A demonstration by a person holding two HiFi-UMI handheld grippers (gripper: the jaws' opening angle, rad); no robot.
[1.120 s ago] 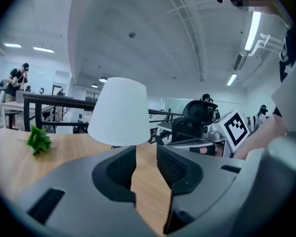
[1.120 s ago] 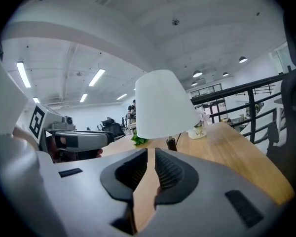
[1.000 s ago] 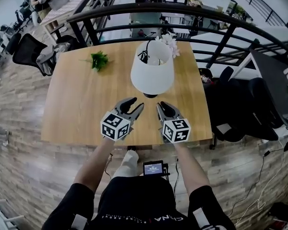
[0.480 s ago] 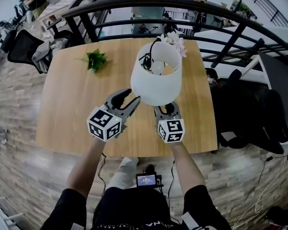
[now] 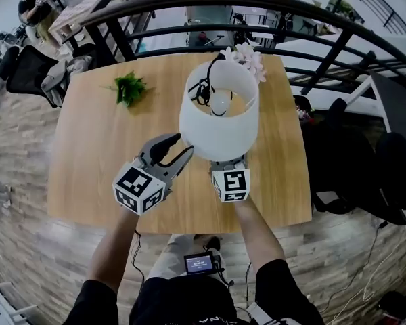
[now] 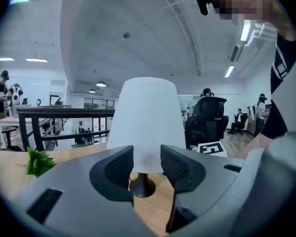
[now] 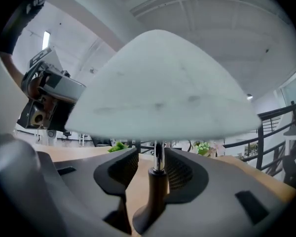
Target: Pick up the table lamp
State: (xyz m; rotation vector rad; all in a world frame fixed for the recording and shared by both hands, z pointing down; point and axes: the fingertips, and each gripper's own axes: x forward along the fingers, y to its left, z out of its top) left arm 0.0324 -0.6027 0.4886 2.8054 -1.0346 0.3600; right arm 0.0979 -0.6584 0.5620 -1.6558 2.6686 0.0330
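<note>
The right hand-held gripper (image 7: 152, 166) has been brought in low under the lamp (image 5: 218, 117), and its jaws have just been opening. They are now spread wide, with the thin stem (image 7: 158, 159) set between them. A gap is seen on the left of the stem, and no squeeze is seen. The left hand-held gripper (image 5: 181, 145) has been moved closer too, and its jaws have also just been opening. They are spread, and nothing is held between them. The lamp's dark foot (image 6: 142, 187) is seen a little way past them.

The lamp is stood upright on the worktop (image 5: 88, 161), a bit right of the middle, just ahead of both grippers. It has not been picked up yet. It is judged that the reach is nearly done and that the stem is ready to be pinched next.

Some things cannot be seen well. In the head view, the right jaws, the stem and the foot are all hidden under the big white shade (image 5: 220, 137). Whether the right pad is touching the stem cannot be told. In the right gripper view the shade is blurred and the foot is partly hidden by the jaws. Farther back, a small green plant (image 5: 128, 88) and some pale flowers (image 5: 246, 55) are set on the worktop, and a dark railing (image 5: 155, 12) is seen behind it.
</note>
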